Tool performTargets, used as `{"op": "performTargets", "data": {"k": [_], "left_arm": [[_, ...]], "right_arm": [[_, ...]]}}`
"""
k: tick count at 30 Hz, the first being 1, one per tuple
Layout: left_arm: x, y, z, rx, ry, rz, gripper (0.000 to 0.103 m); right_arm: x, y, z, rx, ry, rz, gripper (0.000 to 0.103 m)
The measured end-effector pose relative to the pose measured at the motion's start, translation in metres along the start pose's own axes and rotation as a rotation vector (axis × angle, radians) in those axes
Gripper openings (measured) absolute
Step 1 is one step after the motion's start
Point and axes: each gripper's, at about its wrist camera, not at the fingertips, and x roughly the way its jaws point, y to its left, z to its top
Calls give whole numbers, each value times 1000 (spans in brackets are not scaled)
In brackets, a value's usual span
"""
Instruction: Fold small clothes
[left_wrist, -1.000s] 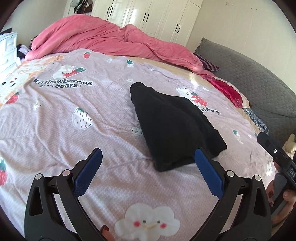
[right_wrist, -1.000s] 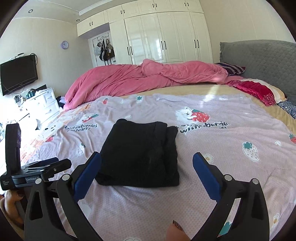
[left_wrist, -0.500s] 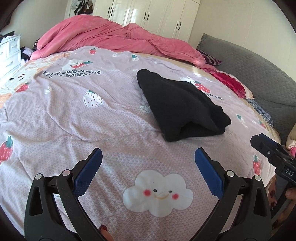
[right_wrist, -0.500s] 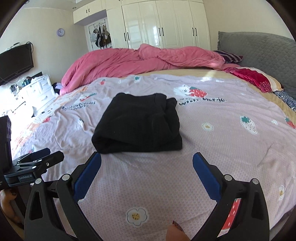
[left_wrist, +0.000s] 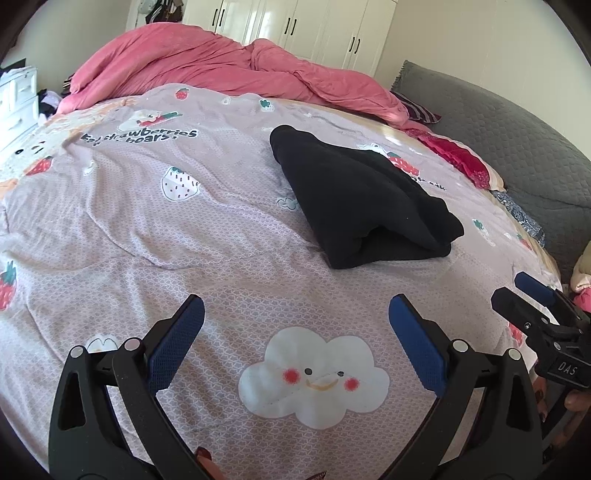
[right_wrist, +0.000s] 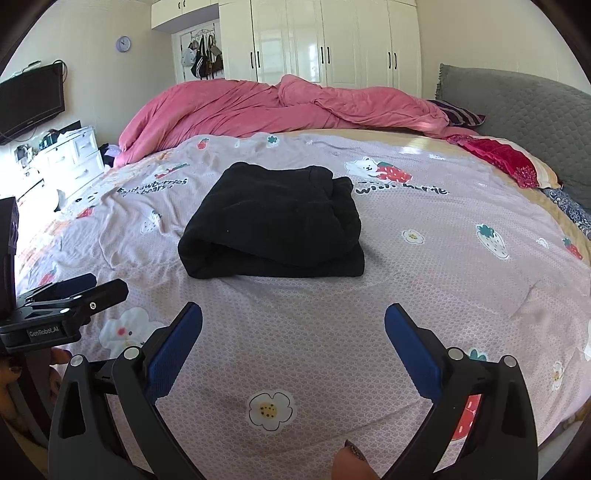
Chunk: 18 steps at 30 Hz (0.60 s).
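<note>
Both grippers, left (left_wrist: 293, 332) and right (right_wrist: 293, 332), have drawn back nearer, jaws apart and empty, since the folded black garment (right_wrist: 273, 225) looks finished.

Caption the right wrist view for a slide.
Open right gripper faces a folded black garment on the bedsheet.

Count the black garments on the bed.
1. A folded black garment lies mid-bed on the sheet, beyond both open grippers. Others may hide under the pink duvet.

Black left tool (left_wrist: 293, 341), blue pads (left_wrist: 177, 347), silver screws
</note>
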Motion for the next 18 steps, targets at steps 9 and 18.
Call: {"op": "performTargets", "data": {"k": [9, 18], "left_arm": [[2, -3, -1, 11, 10, 19, 94], [4, -1, -1, 9, 20, 30, 94]], "right_arm": [[5, -5, -2, 34, 20, 5, 99], [8, -5, -2, 35, 33, 4, 99]]}}
